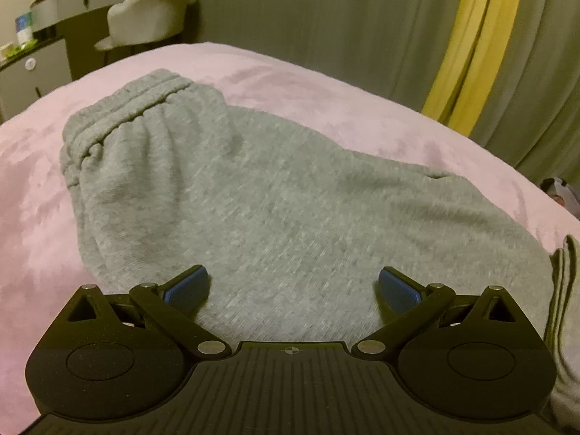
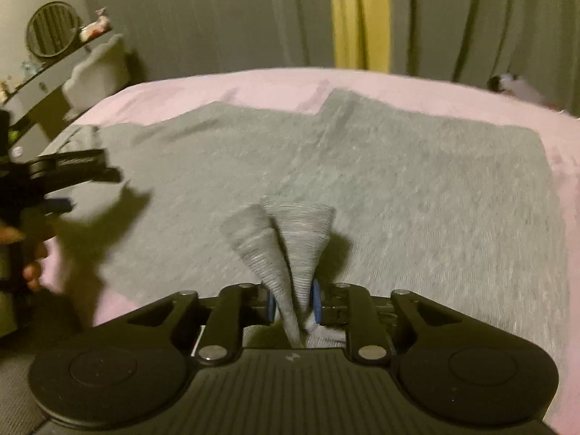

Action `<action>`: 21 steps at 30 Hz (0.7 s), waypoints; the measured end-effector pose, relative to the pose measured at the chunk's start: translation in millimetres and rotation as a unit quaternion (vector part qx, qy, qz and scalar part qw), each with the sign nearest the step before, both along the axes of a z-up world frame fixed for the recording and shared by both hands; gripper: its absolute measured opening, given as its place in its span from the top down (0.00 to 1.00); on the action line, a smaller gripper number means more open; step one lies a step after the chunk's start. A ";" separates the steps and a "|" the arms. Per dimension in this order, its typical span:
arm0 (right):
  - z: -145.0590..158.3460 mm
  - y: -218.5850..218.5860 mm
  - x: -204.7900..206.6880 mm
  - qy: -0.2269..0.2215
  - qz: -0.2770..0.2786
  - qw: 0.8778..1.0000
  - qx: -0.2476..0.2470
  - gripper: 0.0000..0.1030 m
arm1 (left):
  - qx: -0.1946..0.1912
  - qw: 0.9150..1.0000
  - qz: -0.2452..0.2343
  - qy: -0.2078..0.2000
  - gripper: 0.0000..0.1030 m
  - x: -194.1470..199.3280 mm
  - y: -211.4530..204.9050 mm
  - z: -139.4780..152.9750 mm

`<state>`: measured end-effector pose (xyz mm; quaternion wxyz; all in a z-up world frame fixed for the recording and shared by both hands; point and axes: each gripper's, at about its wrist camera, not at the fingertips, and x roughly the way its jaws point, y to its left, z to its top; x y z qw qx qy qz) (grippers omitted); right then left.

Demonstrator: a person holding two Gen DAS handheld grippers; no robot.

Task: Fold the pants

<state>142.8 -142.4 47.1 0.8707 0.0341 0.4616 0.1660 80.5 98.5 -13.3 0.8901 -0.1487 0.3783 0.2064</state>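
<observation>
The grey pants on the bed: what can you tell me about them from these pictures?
The grey pants look like soft heathered sweatpants with a gathered elastic waistband. They lie spread on the pink blanket. The right gripper has a ribbed cuff bunched between its blue pads; the left gripper hovers open above the fabric.

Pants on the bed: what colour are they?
Heather grey pants, plain; clearest in the left wrist view.

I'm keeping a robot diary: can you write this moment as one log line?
left gripper: open, above pants | right gripper: pinching ribbed cuff | pants flat on pink bed cover
</observation>
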 end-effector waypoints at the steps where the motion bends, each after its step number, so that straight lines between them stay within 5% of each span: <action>1: 2.2 -1.8 -0.4 0.018 0.008 1.000 0.007 0.67 | -0.003 1.000 0.001 -0.002 0.00 -0.8 0.9 0.2; 4: 15.6 -20.0 -2.1 0.056 -0.002 0.995 0.077 0.53 | -0.008 1.000 0.005 -0.004 0.00 -1.7 2.7 -0.1; 9: 25.0 -71.7 -4.7 0.044 -0.132 0.972 0.187 0.45 | 0.005 1.000 0.001 0.004 0.00 0.5 -2.0 -0.7; 12: -0.5 -83.7 -1.8 0.117 -0.195 0.963 0.142 0.44 | 0.008 1.000 -0.003 0.006 0.00 0.1 -2.6 -0.2; 14: -0.8 -89.4 -10.4 0.105 -0.200 0.961 0.156 0.43 | 0.004 1.000 -0.005 0.005 0.00 -1.1 -2.2 0.3; 18: 17.6 -105.7 -18.1 0.117 -0.213 0.957 0.161 0.24 | 0.002 0.999 -0.031 -0.007 0.00 -5.6 -8.4 5.8; 21: 35.4 -118.0 -27.2 0.087 -0.216 0.967 0.105 0.05 | -0.009 0.994 -0.103 -0.023 0.00 -10.4 -29.0 15.1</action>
